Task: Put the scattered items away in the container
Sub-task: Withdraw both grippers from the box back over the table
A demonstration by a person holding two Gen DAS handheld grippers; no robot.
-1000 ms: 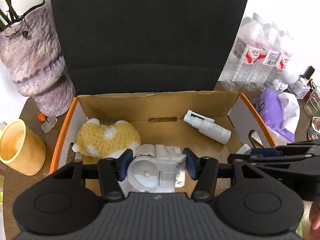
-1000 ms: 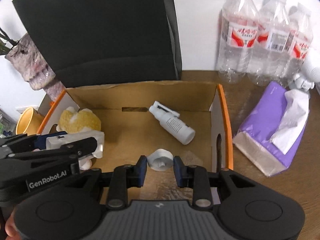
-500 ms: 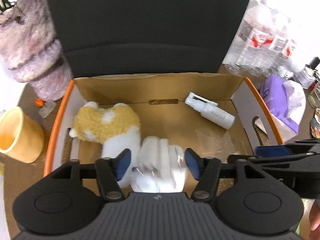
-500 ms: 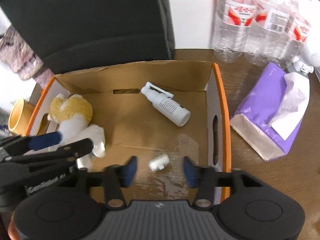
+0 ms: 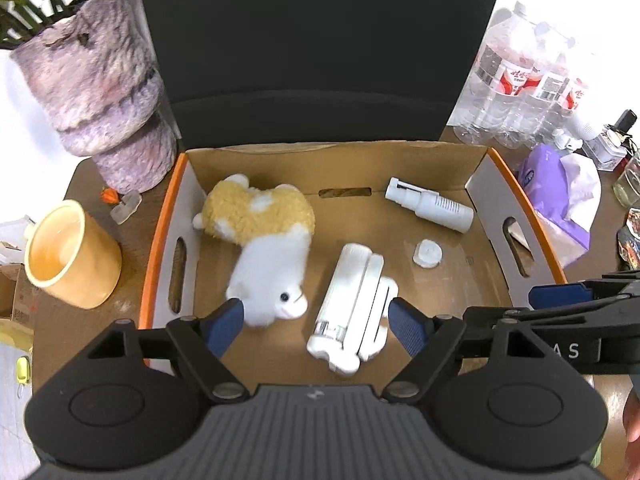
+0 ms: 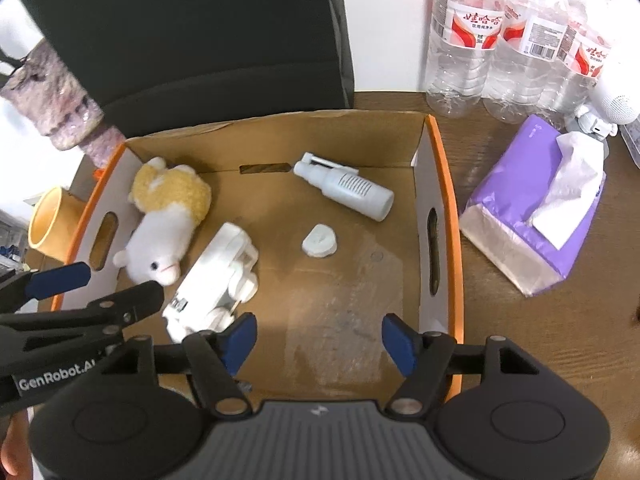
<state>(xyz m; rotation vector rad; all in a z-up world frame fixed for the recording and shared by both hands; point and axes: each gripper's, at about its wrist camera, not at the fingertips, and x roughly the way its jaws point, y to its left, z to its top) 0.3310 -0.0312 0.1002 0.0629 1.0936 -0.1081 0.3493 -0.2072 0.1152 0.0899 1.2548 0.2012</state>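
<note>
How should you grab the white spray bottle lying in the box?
Grip the spray bottle across its round body, near the middle, coming straight down from above. It lies flat on the box floor with bare floor along both long sides, so the fingers fit there. The nozzle end looks too thin and knobbly.

Brown wood table (image 6: 540, 332) carries the cardboard box (image 6: 442, 184): purple tissue pack (image 6: 532, 216) just right of it, water bottles (image 6: 516, 36) behind-right, stone-look planter (image 5: 100, 92) behind-left, yellow cup (image 5: 68, 256) just left, black panel (image 5: 312, 52) directly behind.
</note>
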